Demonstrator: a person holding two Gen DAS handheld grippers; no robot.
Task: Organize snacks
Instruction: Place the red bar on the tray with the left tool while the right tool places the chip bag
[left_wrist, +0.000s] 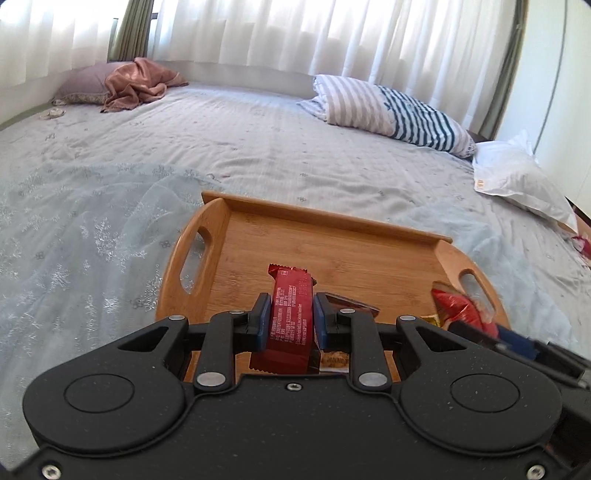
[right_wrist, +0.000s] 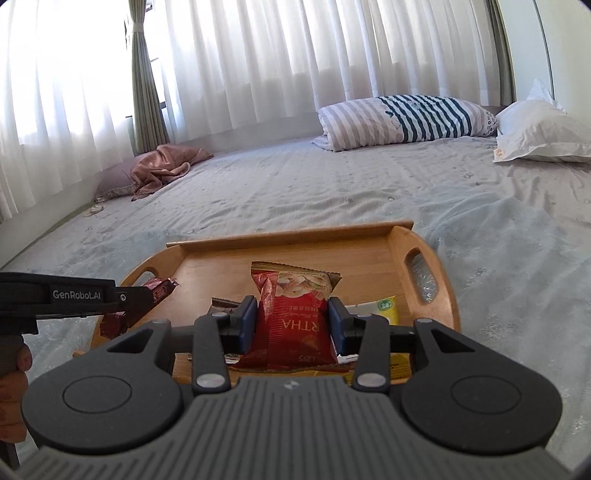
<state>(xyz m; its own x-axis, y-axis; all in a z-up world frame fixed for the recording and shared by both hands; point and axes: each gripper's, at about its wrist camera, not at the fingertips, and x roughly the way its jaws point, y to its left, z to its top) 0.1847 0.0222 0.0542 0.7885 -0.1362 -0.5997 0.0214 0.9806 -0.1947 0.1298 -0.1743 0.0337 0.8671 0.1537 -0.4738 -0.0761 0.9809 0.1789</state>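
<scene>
A wooden tray (left_wrist: 332, 236) with handle cut-outs lies on the bed; it also shows in the right wrist view (right_wrist: 295, 236). My left gripper (left_wrist: 290, 317) is shut on a red snack bar (left_wrist: 290, 314) and holds it over the tray's near part. My right gripper (right_wrist: 291, 323) is shut on a red snack bag (right_wrist: 291, 314) over the tray's near edge. That bag and gripper show at the right in the left wrist view (left_wrist: 458, 306). The left gripper with its bar enters the right wrist view from the left (right_wrist: 155, 291). A brown wrapper (left_wrist: 351, 302) and a yellow packet (right_wrist: 386, 308) lie in the tray.
The bed (left_wrist: 258, 147) has a pale grey-blue cover. A striped pillow (left_wrist: 388, 110) and a white pillow (left_wrist: 524, 181) lie at the far right. A pink cloth on a mauve pillow (left_wrist: 136, 81) lies far left. White curtains hang behind.
</scene>
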